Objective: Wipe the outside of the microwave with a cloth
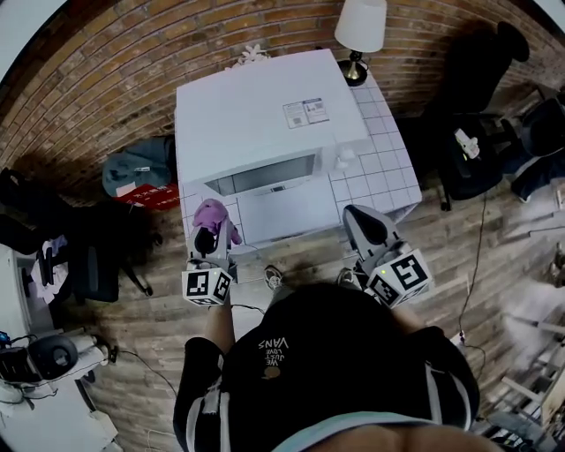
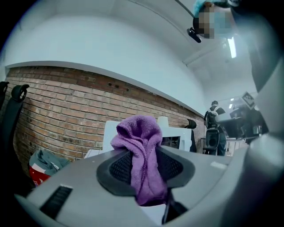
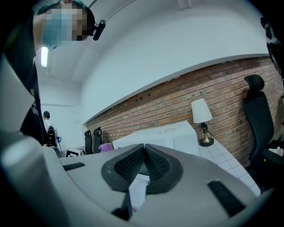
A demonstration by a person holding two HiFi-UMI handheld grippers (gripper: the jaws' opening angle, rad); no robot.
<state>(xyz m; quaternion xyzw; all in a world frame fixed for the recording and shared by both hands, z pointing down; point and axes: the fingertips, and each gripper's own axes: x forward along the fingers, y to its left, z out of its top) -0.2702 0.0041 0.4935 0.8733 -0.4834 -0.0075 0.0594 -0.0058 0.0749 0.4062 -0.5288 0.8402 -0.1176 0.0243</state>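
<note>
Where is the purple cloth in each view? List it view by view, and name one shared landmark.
Head view: purple cloth left of centre, before the left front corner of the white microwave.
Left gripper view: dead centre, clamped in the left claw.
Right gripper view: small purple patch left of centre.
Shared landmark: white microwave, in all three.

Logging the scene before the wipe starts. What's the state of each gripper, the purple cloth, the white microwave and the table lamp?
Left gripper: shut on the purple cloth.
Purple fleecy cloth: bunched up, clamped between the jaws, not touching the microwave.
Right gripper: shut, nothing between the jaws.
White box-shaped microwave: upright on the white tiled table; door state unclear.
White-shaded table lamp: upright behind the microwave.
</note>
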